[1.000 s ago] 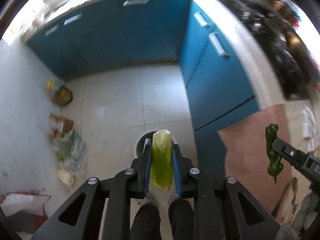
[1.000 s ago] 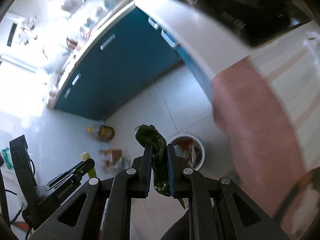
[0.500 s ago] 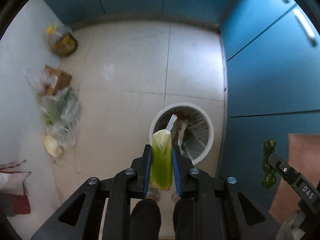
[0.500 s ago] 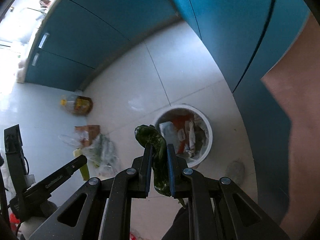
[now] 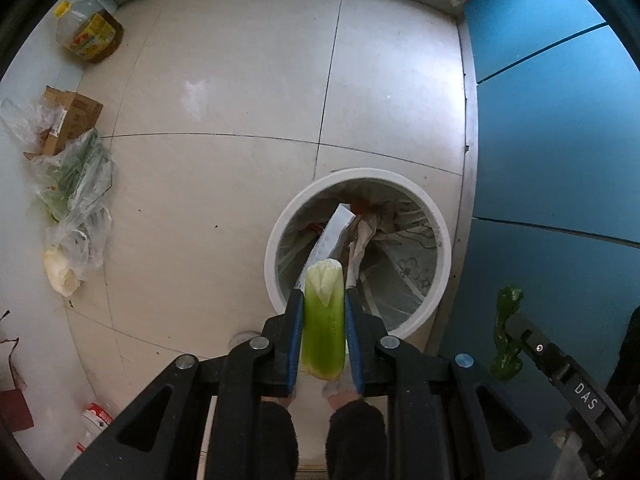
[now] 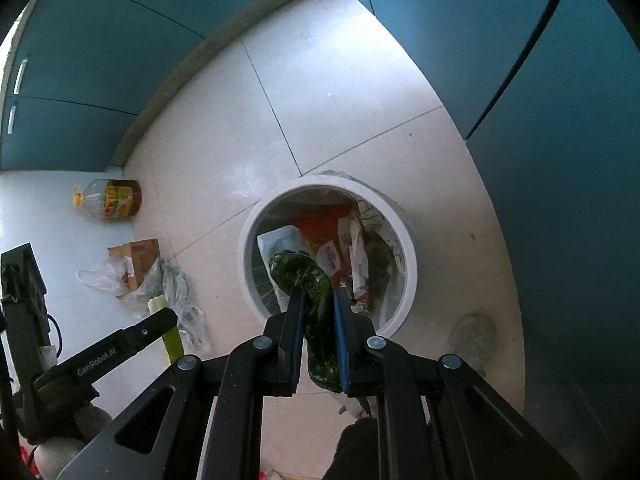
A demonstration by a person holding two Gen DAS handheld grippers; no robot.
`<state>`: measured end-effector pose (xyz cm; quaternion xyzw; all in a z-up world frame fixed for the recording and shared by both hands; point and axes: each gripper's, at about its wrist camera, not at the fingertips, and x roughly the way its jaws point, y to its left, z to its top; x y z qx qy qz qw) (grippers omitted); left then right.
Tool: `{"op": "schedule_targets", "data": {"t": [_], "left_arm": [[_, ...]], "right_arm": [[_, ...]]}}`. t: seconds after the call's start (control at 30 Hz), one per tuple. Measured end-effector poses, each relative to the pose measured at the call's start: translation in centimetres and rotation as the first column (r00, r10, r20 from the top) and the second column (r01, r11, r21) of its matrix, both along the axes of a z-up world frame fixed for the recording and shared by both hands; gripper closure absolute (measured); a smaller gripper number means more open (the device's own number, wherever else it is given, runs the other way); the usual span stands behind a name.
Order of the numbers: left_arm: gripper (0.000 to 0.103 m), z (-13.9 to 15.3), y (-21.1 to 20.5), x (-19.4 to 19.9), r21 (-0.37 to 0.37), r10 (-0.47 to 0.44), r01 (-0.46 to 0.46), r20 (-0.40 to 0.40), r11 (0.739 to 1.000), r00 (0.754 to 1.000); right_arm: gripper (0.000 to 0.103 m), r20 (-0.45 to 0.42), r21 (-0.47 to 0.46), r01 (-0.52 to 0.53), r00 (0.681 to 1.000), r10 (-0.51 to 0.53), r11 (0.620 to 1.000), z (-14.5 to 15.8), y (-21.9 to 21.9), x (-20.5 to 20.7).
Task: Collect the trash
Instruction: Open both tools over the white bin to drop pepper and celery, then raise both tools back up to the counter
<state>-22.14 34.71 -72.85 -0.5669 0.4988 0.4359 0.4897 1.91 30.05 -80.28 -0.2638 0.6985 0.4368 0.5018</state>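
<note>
My left gripper (image 5: 323, 300) is shut on a pale green cabbage stalk (image 5: 323, 320) and holds it above the near rim of a round white trash bin (image 5: 276, 240) on the floor. The bin holds paper and wrappers. My right gripper (image 6: 316, 298) is shut on a dark green pepper (image 6: 304, 276) and holds it over the same bin (image 6: 246, 236). The pepper (image 5: 506, 332) and right gripper also show at the right of the left wrist view. The stalk (image 6: 170, 336) and left gripper show at the lower left of the right wrist view.
Blue cabinets (image 5: 560, 120) stand to the right of the bin and along the back. By the left wall lie an oil bottle (image 5: 90, 32), a cardboard box (image 5: 70, 116) and plastic bags of vegetables (image 5: 72, 200). A white tiled floor (image 5: 240, 80) surrounds the bin.
Both grippers have tilted down and moved closer to the bin, each still holding its item. The bin now fills more of both views.
</note>
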Motion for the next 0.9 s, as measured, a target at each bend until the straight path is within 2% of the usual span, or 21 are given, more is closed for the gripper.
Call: {"op": "schedule_targets", "data": {"t": [0.17, 0.2, 0.23, 0.27, 0.3, 0.33, 0.4, 0.6, 0.8, 0.9], "left_arm": [[0.082, -0.5, 0.1, 0.9, -0.005, -0.026, 0.026, -0.004, 1.000, 1.000], [0.078, -0.6, 0.0, 1.1, -0.003, -0.037, 0.037, -0.006, 0.999, 0.999], [0.061, -0.7, 0.0, 1.3, -0.004, -0.039, 0.038, -0.003, 0.999, 0.999], [0.026, -0.7, -0.1, 1.4, -0.006, -0.043, 0.043, -0.006, 0.999, 0.999], [0.009, -0.7, -0.3, 1.5, -0.008, -0.052, 0.052, -0.020, 0.999, 0.998], [0.000, -0.8, -0.4, 1.7, -0.005, -0.057, 0.057, -0.033, 0.998, 0.998], [0.000, -0.8, -0.8, 1.8, -0.010, -0.072, 0.072, -0.073, 0.997, 0.995], [0.000, 0.6, -1.6, 1.3, -0.011, -0.065, 0.064, -0.099, 0.998, 0.993], [0.000, 5.0, -2.6, 1.1, 0.015, -0.080, 0.082, -0.121, 0.996, 0.989], [0.000, 8.5, -3.2, 0.7, 0.036, -0.082, 0.087, -0.124, 0.996, 0.989]], "right_arm": [[0.088, -0.032, -0.021, -0.015, 0.999, 0.014, 1.000, -1.5, 0.3, 0.4], [0.087, -0.033, -0.031, -0.019, 0.999, 0.018, 0.999, -1.7, 0.4, 0.5], [0.086, -0.031, -0.038, -0.014, 0.999, 0.013, 0.999, -1.7, 0.3, 0.5], [0.085, -0.036, -0.050, -0.011, 0.999, 0.009, 0.999, -1.7, 0.2, 0.7], [0.083, -0.045, -0.061, -0.012, 0.999, 0.009, 0.998, -1.9, 0.1, 0.9], [0.074, -0.046, -0.069, -0.011, 0.999, 0.008, 0.998, -1.9, -0.1, 1.1], [0.065, -0.045, -0.075, -0.006, 0.999, 0.002, 0.997, -1.8, -0.3, 1.5], [0.065, -0.022, -0.076, -0.023, 1.000, 0.021, 0.997, -0.1, -0.7, 1.9], [0.065, -0.014, -0.075, -0.026, 1.000, 0.025, 0.997, 4.1, -1.5, 2.1], [0.065, -0.012, -0.070, -0.028, 1.000, 0.027, 0.997, 6.9, -2.0, 2.1]]}}
